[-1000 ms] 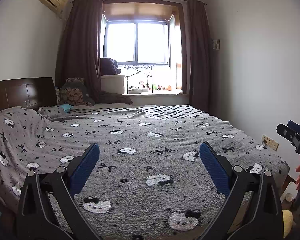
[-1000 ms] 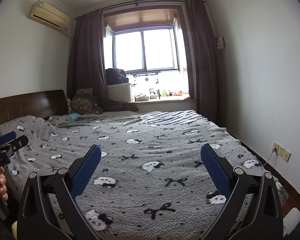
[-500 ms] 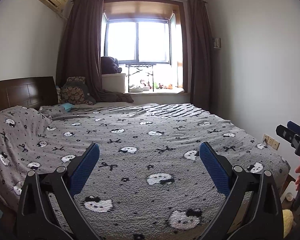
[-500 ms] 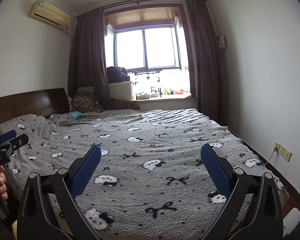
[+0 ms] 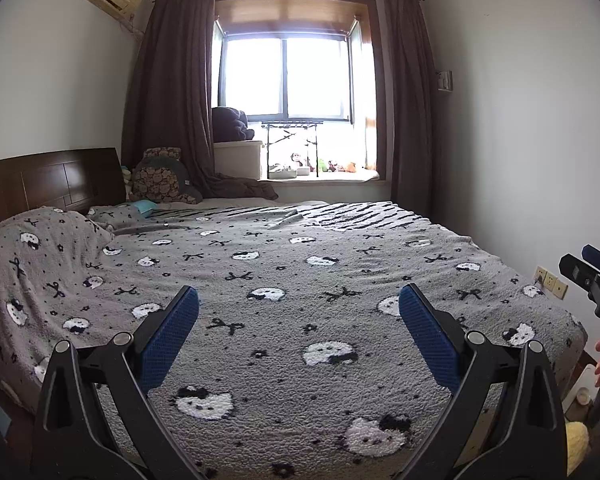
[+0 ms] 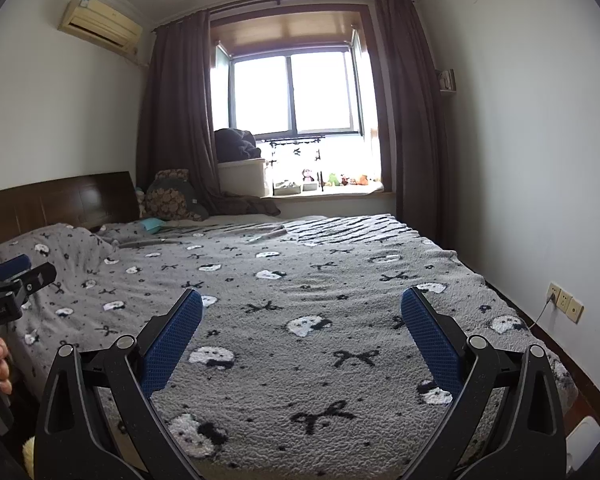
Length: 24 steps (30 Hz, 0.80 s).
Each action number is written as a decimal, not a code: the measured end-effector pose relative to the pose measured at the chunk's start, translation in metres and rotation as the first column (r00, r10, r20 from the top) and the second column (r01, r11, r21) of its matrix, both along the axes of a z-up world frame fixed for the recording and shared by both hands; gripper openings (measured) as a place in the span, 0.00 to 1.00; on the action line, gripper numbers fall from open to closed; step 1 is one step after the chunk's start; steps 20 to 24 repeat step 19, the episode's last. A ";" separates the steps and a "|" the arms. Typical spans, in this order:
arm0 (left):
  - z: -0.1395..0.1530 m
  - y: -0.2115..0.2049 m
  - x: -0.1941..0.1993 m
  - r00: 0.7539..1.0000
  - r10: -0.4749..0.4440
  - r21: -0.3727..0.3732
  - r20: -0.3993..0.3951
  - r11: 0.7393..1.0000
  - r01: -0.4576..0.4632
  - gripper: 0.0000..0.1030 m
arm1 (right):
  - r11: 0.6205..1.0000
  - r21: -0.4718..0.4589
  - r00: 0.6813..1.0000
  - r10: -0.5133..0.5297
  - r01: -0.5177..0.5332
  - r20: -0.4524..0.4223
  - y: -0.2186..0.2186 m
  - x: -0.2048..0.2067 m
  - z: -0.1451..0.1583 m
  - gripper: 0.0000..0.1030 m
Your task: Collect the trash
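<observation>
Both hand-held grippers spread wide and empty above the bed; no trash can be made out on it.

The left hand-held gripper (image 5: 299, 332) has its blue-padded fingers (image 5: 168, 338) far apart, gripping and touching nothing, above the grey cat-and-bow blanket (image 5: 300, 280). The right hand-held gripper (image 6: 301, 334) is equally wide, nothing between its pads (image 6: 432, 340), over the same blanket (image 6: 300, 280). A small turquoise item (image 6: 152, 224) lies near the wooden headboard (image 6: 60, 200); what it is cannot be told. Beyond are a patterned cushion (image 5: 160, 180), dark curtains (image 5: 172, 100), a window sill with small toys (image 6: 332, 180), and a wall air conditioner (image 6: 100, 24).
</observation>
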<state>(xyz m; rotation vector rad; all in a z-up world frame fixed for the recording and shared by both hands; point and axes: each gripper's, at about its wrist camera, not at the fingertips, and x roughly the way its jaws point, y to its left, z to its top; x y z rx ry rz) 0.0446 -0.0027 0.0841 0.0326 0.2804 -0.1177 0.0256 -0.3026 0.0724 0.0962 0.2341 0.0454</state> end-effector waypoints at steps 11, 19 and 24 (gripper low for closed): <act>0.006 0.003 -0.005 1.000 0.014 -0.003 0.021 1.000 -0.014 0.92 | 1.000 0.000 1.000 0.005 -0.005 -0.004 0.000 0.000 -0.001 0.97; 0.004 0.002 -0.001 1.000 0.011 0.002 -0.002 1.000 -0.011 0.92 | 1.000 -0.007 1.000 0.011 -0.011 -0.008 0.004 0.003 -0.002 0.97; 0.004 0.002 -0.001 1.000 0.011 0.002 -0.002 1.000 -0.011 0.92 | 1.000 -0.007 1.000 0.011 -0.011 -0.008 0.004 0.003 -0.002 0.97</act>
